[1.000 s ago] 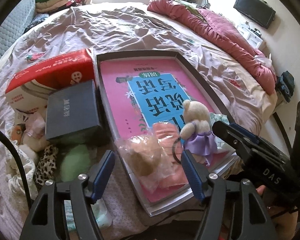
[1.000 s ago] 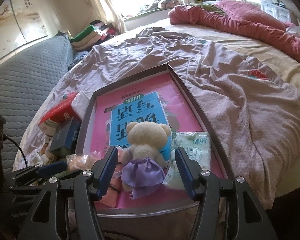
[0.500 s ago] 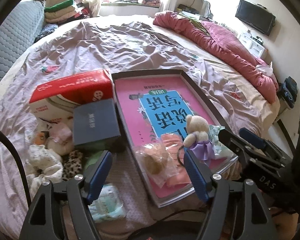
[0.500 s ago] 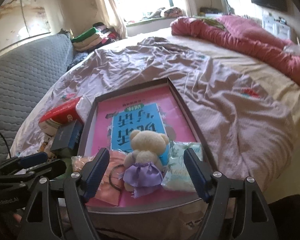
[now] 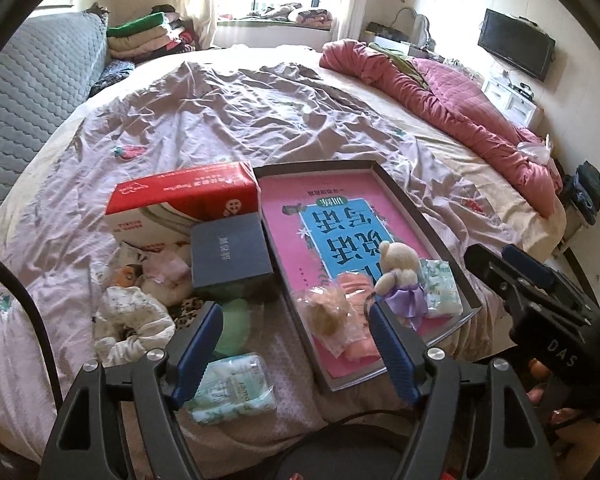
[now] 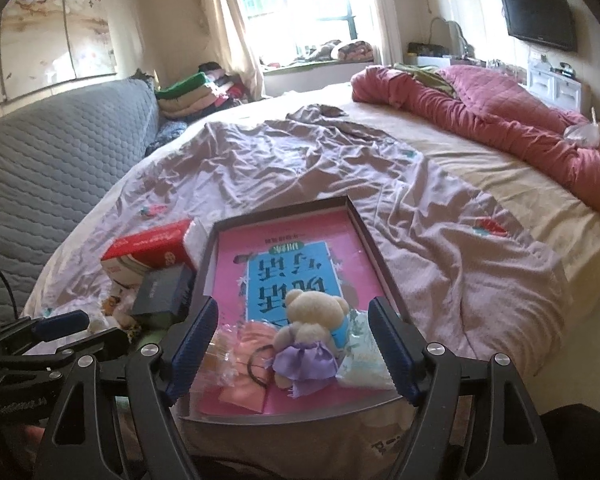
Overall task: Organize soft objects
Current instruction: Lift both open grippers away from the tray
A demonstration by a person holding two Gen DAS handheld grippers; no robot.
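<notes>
One teddy bear [image 6: 314,320] sits in one tray [image 6: 374,248]. Two boxes lie beside it: one red [image 5: 184,196], one dark [image 5: 230,254].

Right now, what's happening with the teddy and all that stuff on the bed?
A person holds a gripper in each hand, tidying soft things. The teddy bear in a purple dress sits in the flat tray with some soft packets. Both the right gripper and left gripper have just been opening, with nothing between their fingers. More soft things lie beside the tray.
</notes>
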